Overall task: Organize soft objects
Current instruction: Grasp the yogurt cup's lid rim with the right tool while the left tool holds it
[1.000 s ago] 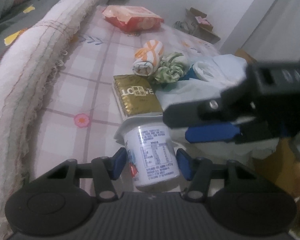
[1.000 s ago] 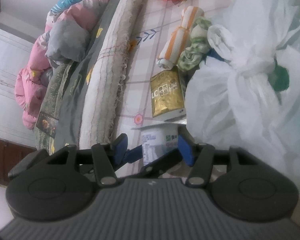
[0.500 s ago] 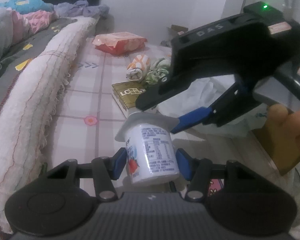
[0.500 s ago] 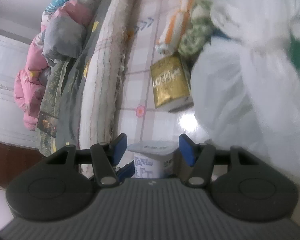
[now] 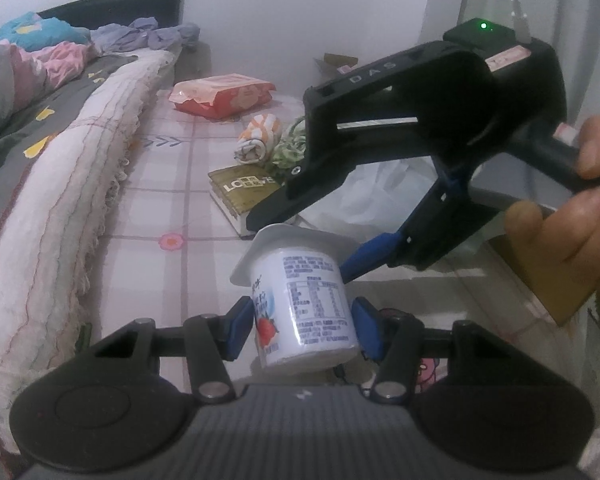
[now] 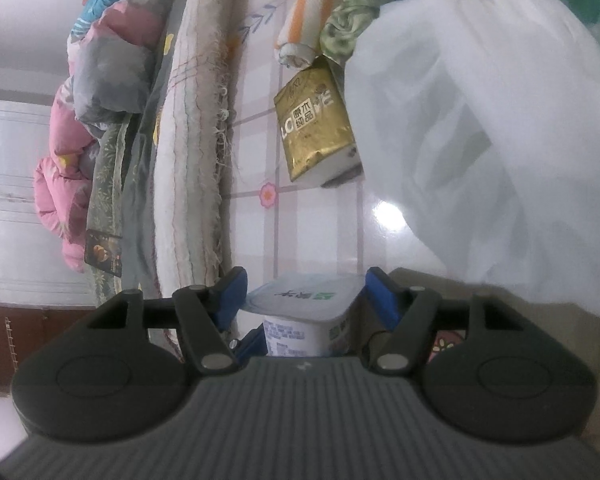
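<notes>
Yogurt cup [image 5: 304, 304] sits clamped between the blue pads of the left gripper [image 5: 303, 326], tilted with its foil lid [image 6: 304, 296] facing away, held just above the checked sheet [image 5: 180, 184]. The right gripper [image 6: 306, 300], held by a hand [image 5: 572, 216], reaches in from the side; its jaws have just been opening and now stand apart on either side of the cup's lid, one blue pad [image 5: 370, 254] near the rim, not pressing. On the sheet beyond lie a gold packet [image 5: 246, 192], a rolled orange-and-white cloth [image 5: 258, 140] just beside a green patterned cloth [image 5: 292, 148], and a red snack bag [image 5: 224, 94] farther back. A white plastic bag [image 6: 480, 140] bulges beside the packet. A fringed blanket [image 5: 60, 208] runs along the sheet's edge.
</notes>
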